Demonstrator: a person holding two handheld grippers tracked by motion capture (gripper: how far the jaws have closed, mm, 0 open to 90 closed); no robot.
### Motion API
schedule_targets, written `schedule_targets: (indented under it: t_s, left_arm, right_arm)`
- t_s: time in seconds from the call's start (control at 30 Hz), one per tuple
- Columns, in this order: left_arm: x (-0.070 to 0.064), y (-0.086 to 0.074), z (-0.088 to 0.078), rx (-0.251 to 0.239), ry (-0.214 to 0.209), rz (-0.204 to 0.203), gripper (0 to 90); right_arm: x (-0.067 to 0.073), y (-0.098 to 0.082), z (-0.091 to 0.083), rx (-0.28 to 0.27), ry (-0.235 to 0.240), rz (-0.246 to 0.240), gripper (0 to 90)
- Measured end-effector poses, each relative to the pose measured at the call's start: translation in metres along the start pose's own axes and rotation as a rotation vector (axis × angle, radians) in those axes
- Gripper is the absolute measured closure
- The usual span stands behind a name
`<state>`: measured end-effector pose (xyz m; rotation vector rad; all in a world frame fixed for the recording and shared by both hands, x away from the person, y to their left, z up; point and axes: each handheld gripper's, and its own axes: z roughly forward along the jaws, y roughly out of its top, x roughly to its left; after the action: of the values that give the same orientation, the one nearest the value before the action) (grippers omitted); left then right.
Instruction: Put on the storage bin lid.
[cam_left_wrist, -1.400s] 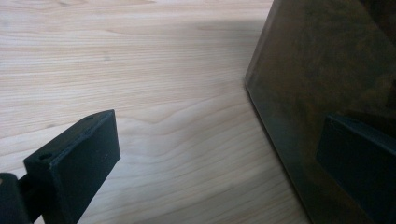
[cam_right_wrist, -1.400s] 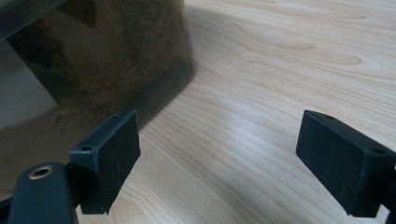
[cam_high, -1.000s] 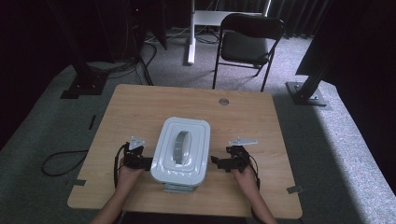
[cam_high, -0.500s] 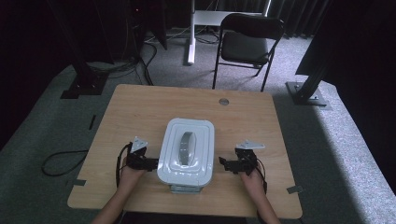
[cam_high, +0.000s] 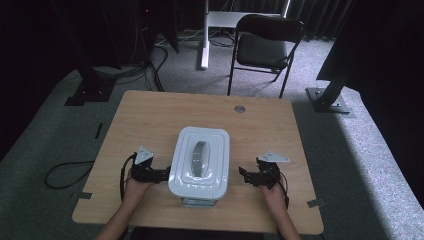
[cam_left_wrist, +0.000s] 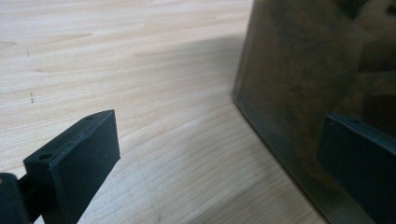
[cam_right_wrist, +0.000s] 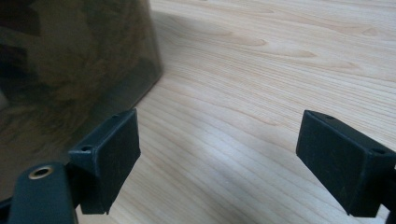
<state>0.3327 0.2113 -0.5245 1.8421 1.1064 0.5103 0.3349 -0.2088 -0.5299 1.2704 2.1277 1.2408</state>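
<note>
Box is seen near the front middle of the table, a white container with a lid whose rounded corners and raised rim face up; a grey handle is set lengthwise along the lid's middle. The box's long side runs away from the person. Below the lid, at the near end, a darker lower part is glimpsed.

The left gripper is held low on the table at the box's left side, its jaws pointed toward the box wall. In the left gripper view the gripper is shown with its jaws spread wide; bare wood lies between them, and the box's dark, glossy wall stands just by the right-hand jaw. Whether that jaw touches the wall cannot be told. Nothing is clamped.

The right gripper is held at the box's right side, apart from it, with a strip of bare table between its tips and the wall. In the right gripper view the gripper is likewise shown parted wide and empty, with the same dark wall rising behind the left-hand jaw and wood grain running between the jaws.

Both hands are brought in from the table's near edge, the left hand and the right hand set roughly level with each other. Cables are looped by each gripper. Beyond the table a chair is seen on the grey carpet.
</note>
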Motion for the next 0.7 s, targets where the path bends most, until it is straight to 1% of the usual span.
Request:
schedule_targets:
  t_s: [0.1, 0.17, 0.23, 0.3, 0.47, 0.57, 0.63, 0.7]
  left_arm:
    - [0.003, -0.001, -0.004, -0.008, 0.001, -0.008, 0.8]
    - [0.005, -0.002, -0.007, -0.012, 0.007, -0.011, 0.8]
    - [0.007, -0.004, -0.010, -0.023, 0.005, -0.006, 0.8]
    - [0.009, -0.006, -0.013, -0.028, 0.013, -0.005, 0.8]
    - [0.017, -0.012, -0.021, -0.049, 0.024, -0.011, 0.8]
    - [0.022, -0.014, -0.025, -0.045, 0.032, -0.023, 0.8]
    - [0.025, -0.015, -0.027, -0.043, 0.047, -0.025, 0.8]
    - [0.027, -0.016, -0.029, -0.050, 0.046, -0.031, 0.8]
  right_arm:
    - [0.002, -0.001, -0.001, -0.003, -0.002, -0.008, 12.7]
    - [0.002, -0.002, -0.002, -0.011, 0.010, 0.003, 12.7]
    - [0.001, -0.003, -0.003, -0.014, 0.010, 0.013, 12.7]
    - [-0.001, -0.005, -0.005, -0.017, 0.007, 0.019, 12.7]
    - [-0.006, -0.012, -0.014, -0.041, -0.036, 0.032, 12.6]
    - [-0.011, -0.015, -0.017, -0.051, -0.068, 0.035, 12.6]
    - [-0.014, -0.017, -0.018, -0.045, -0.083, 0.039, 12.6]
    - [-0.017, -0.018, -0.019, -0.045, -0.094, 0.044, 12.5]
